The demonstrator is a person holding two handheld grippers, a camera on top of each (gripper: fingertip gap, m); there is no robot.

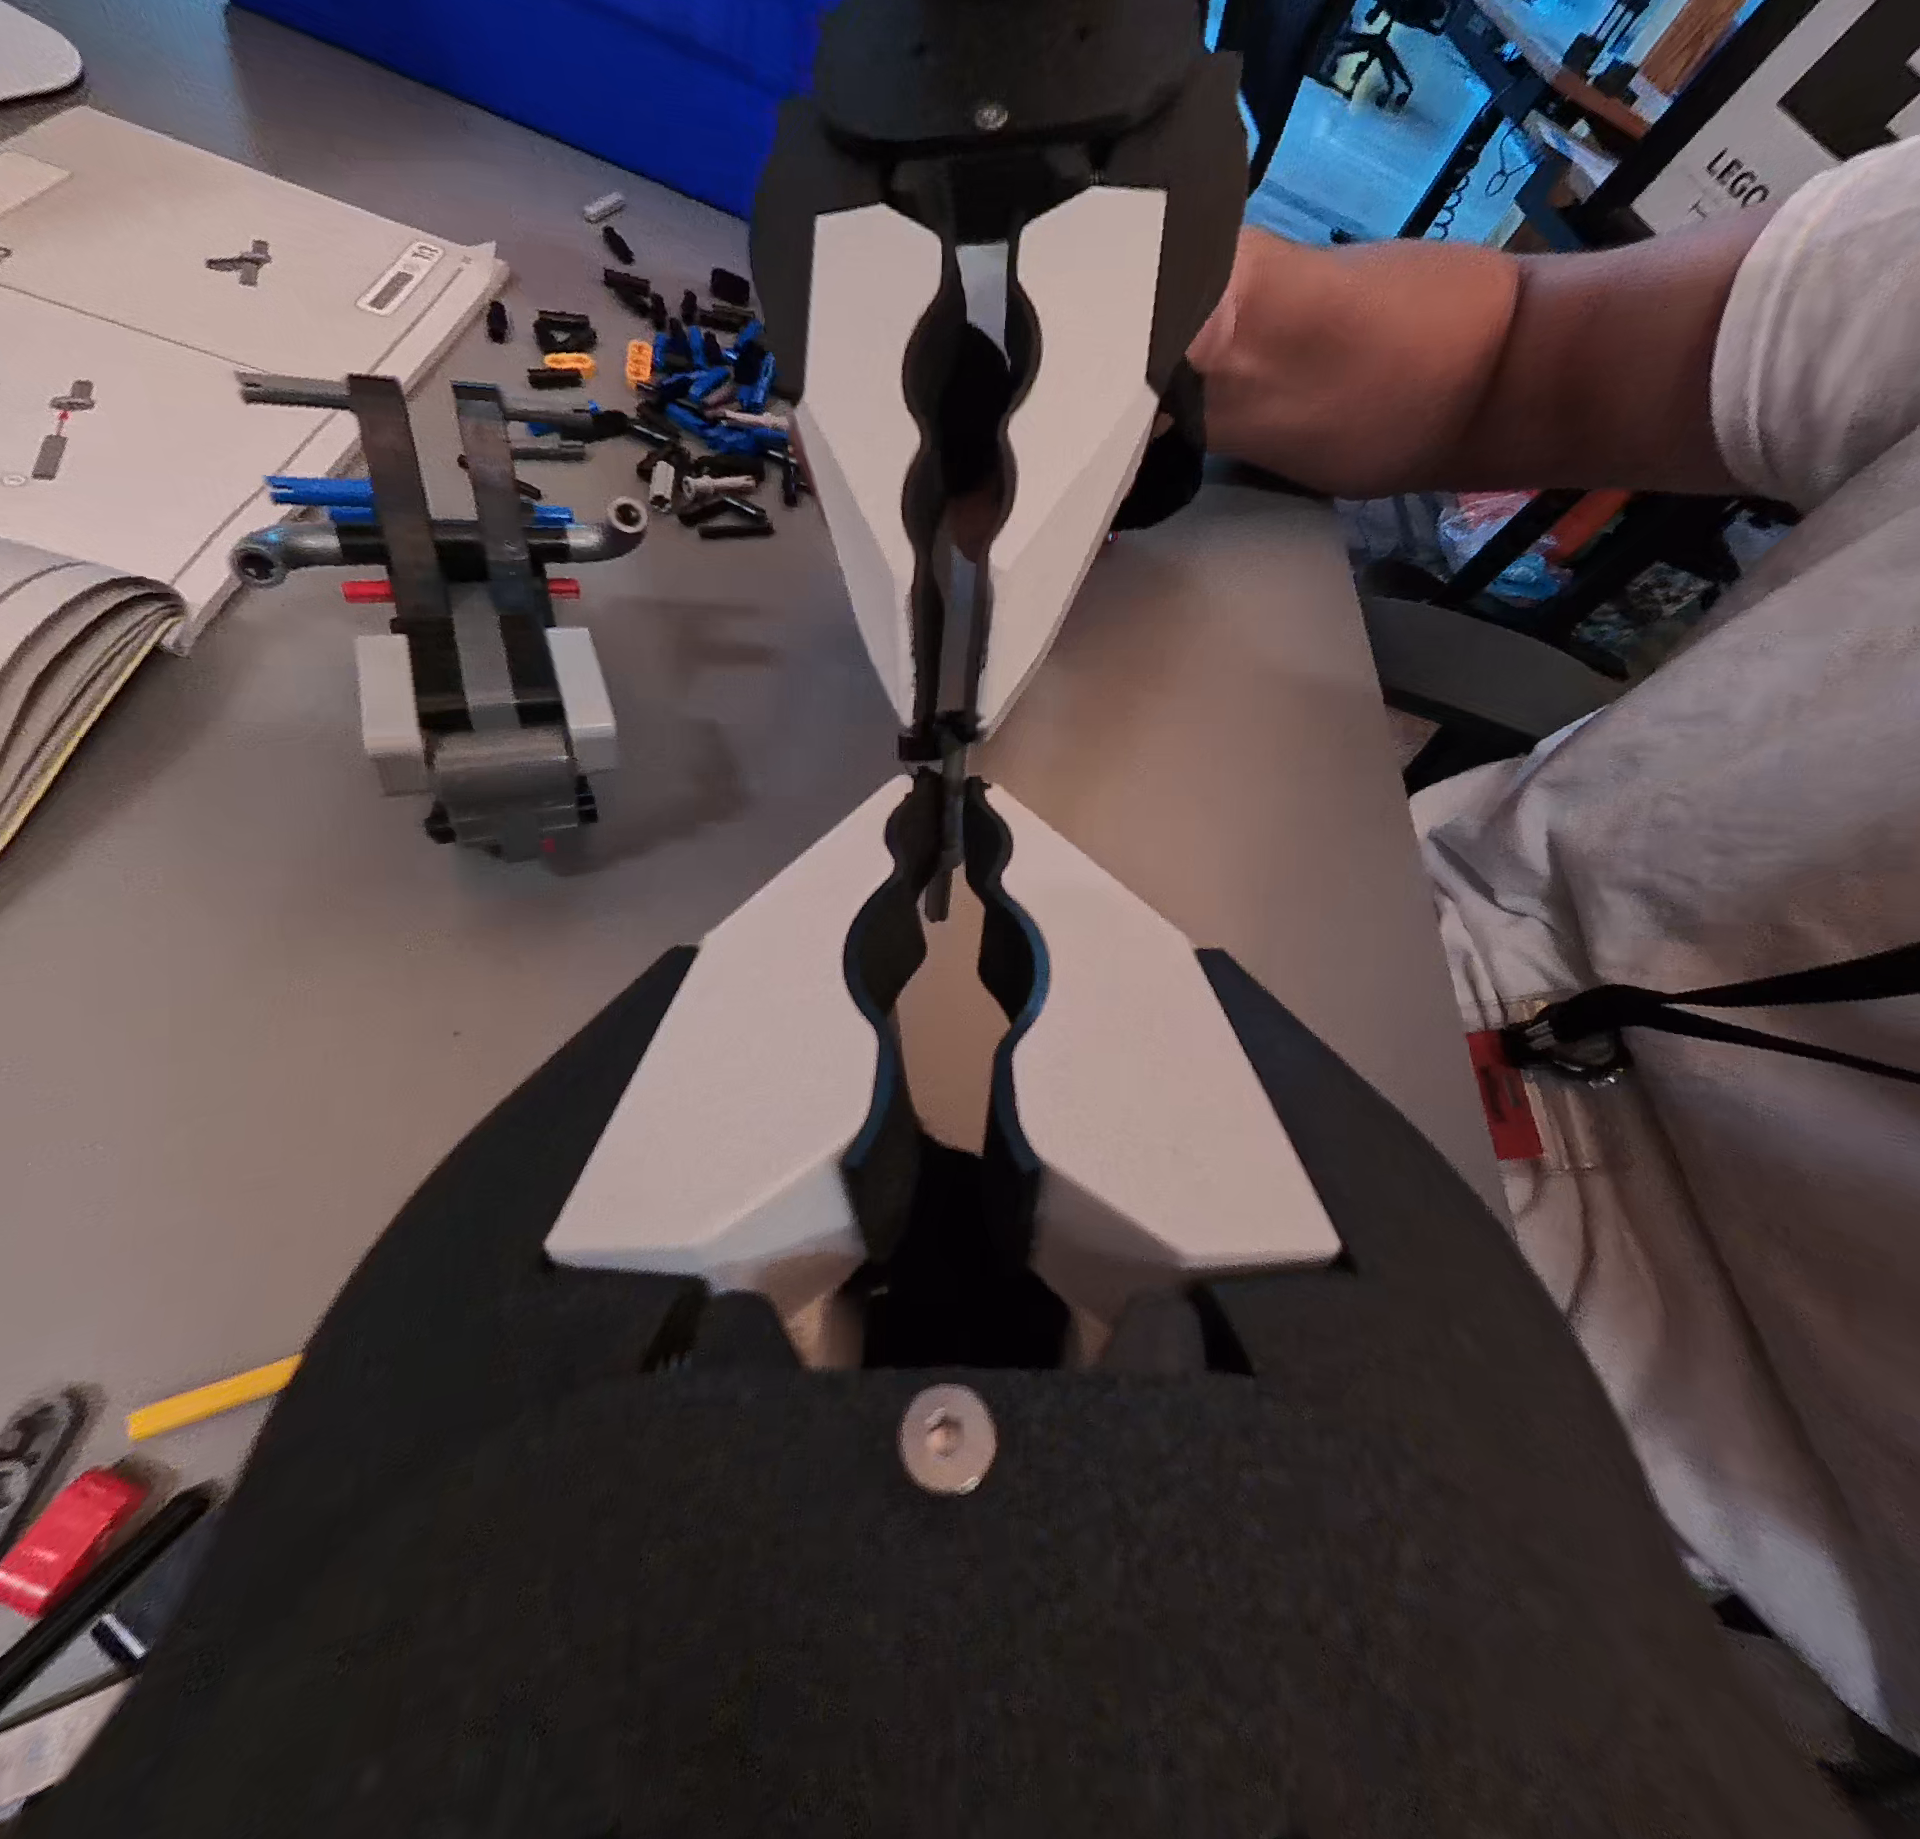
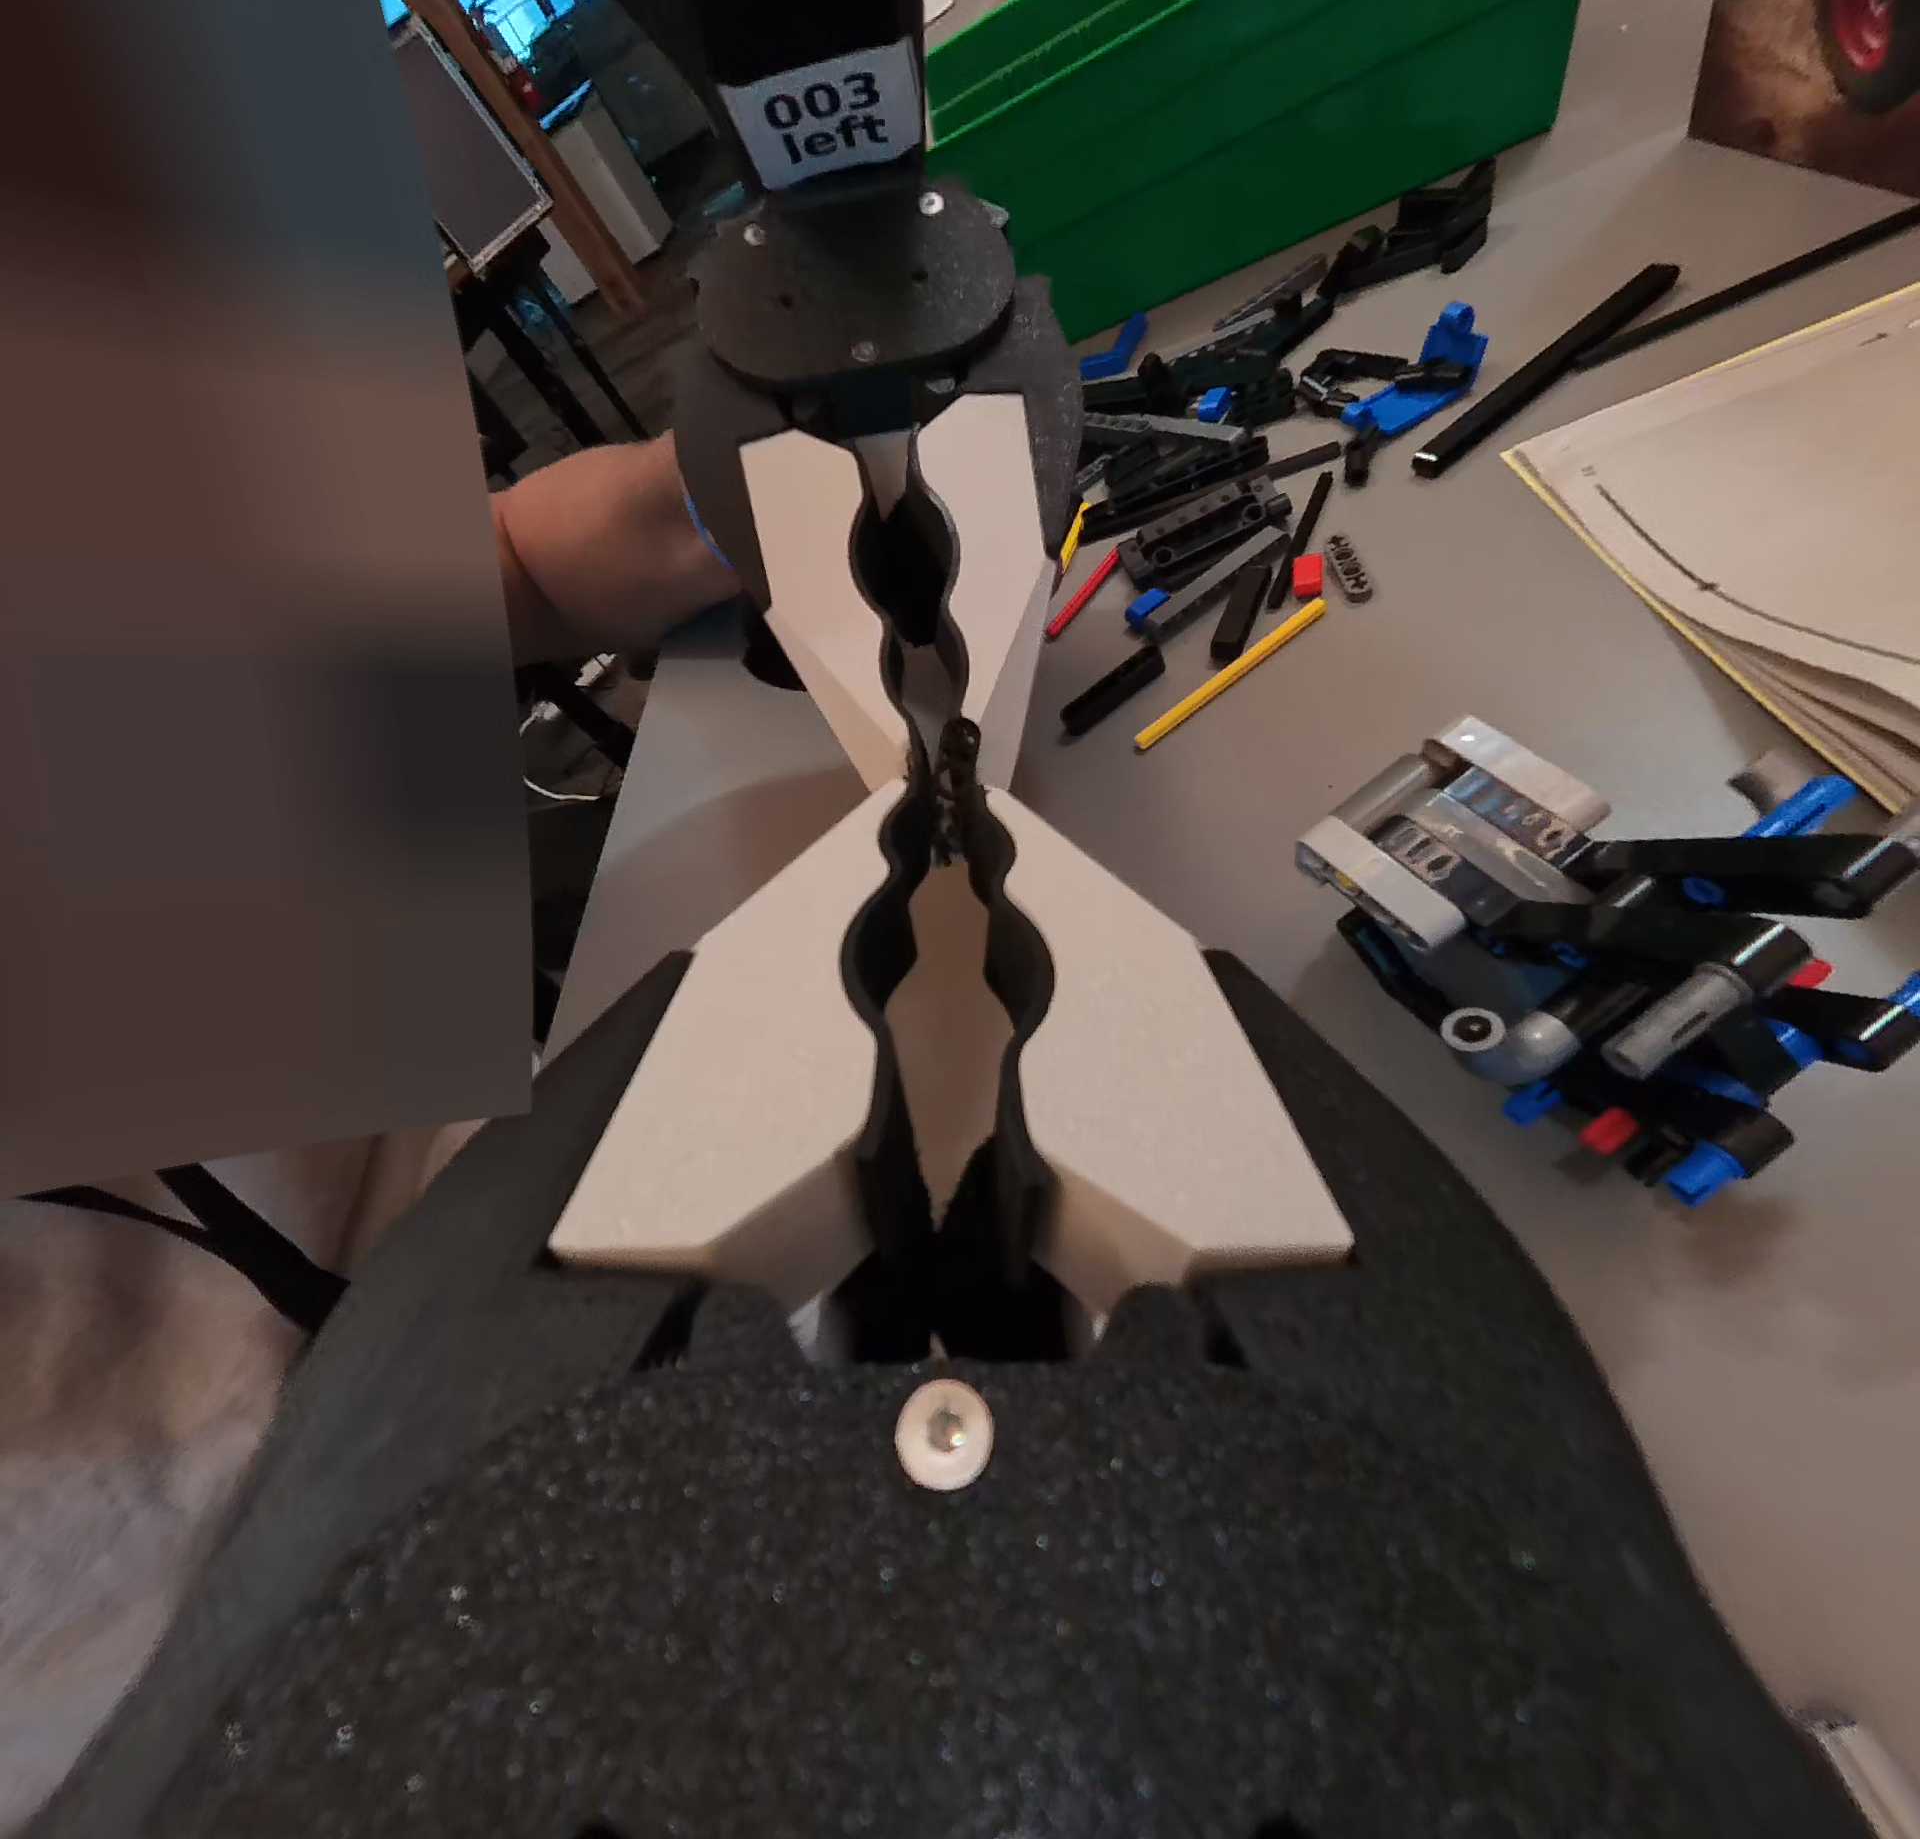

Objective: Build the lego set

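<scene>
Tip to tip above the table [image 1: 260, 1010], the left gripper [image 1: 940, 802] is clamping a dark axle [image 1: 938, 854] while the right gripper [image 2: 945, 802], pinching a small black connector [image 2: 956, 750], is needing a straight, in-line push.

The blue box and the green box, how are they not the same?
The blue box shows only in the left wrist view, behind a scatter of small black and blue pins. The green box shows only in the right wrist view, behind a heap of longer black beams. The green box shows an open top rim; the blue box's top is cut off. Both are plastic bins standing on the grey table.
</scene>
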